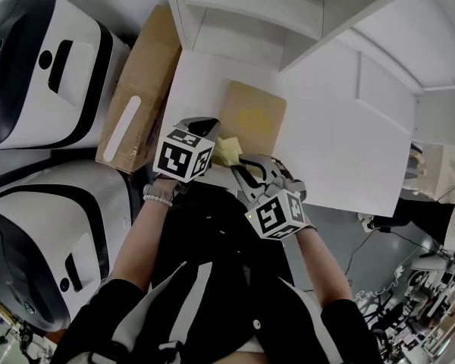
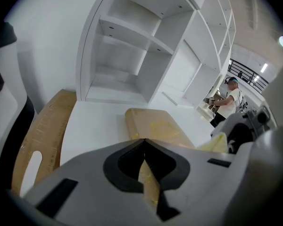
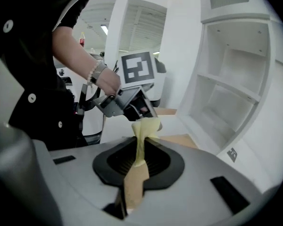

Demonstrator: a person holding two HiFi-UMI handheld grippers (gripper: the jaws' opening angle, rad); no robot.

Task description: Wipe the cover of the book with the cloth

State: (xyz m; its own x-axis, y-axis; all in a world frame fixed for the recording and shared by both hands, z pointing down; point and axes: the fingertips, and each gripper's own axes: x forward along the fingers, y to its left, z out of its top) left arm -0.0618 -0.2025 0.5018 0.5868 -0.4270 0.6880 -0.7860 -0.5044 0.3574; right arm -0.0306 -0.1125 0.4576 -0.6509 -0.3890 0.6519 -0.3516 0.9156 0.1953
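Observation:
A tan book [image 1: 252, 116] lies flat on the white table [image 1: 341, 142], below the shelf unit. A yellow cloth [image 1: 227, 151] hangs just off the book's near edge, stretched between both grippers. My left gripper [image 1: 211, 133] is shut on one end of it; in the left gripper view the cloth [image 2: 149, 182] shows in the slot behind the closed jaw tips, with the book [image 2: 155, 126] just beyond. My right gripper [image 1: 247, 167] is shut on the other end. In the right gripper view the cloth [image 3: 142, 138] rises from its jaws to the left gripper [image 3: 132, 105].
A flat cardboard box [image 1: 140, 89] lies left of the table, beside two large white and black machines [image 1: 38, 67]. A white shelf unit [image 1: 243, 6] stands at the table's far edge. A person [image 2: 228, 100] stands far off at the right.

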